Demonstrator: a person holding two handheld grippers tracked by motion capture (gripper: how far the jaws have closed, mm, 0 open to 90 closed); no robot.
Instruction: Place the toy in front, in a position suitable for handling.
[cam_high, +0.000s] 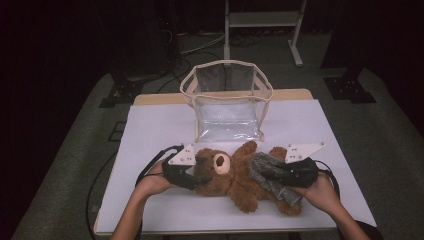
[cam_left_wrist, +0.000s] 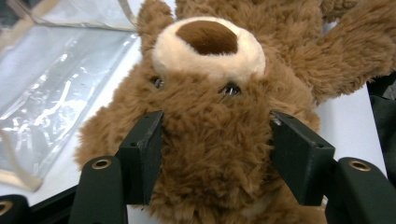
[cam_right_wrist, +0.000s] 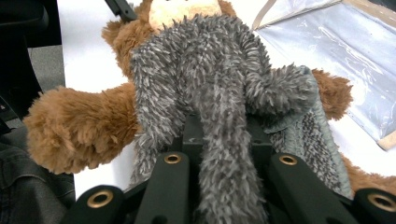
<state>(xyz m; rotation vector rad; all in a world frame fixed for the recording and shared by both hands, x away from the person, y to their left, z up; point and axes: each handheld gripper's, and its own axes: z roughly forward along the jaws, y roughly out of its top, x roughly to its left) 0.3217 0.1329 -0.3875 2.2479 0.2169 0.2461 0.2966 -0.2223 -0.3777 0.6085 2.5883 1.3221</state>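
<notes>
Work in hand: dressing the teddy bear (cam_high: 227, 177) in the grey fuzzy garment (cam_high: 267, 175), judged from how both grippers are placed.
Bear position: lying face up across the near middle of the white table (cam_high: 150, 135), head toward the left gripper (cam_high: 192, 175), legs toward the right.
Left gripper state: jaws partly closed, pads pressed into the plush on both sides of the bear's head (cam_left_wrist: 215, 140).
Right gripper state: right gripper (cam_right_wrist: 219, 140) pinched almost fully on a fold of the grey garment, which drapes over the bear's body.
Technique: keep the head clamp steady as an anchor; draw the garment along the body in short pulls, keeping the pinch on fabric only, not on fur.
Near edge: the bear lies near the front table edge; avoid dragging it toward the person.
Far side: the clear plastic bag (cam_high: 227, 100) stands open just behind the bear.
Open room: bare tabletop to the left and right of the bear.
</notes>
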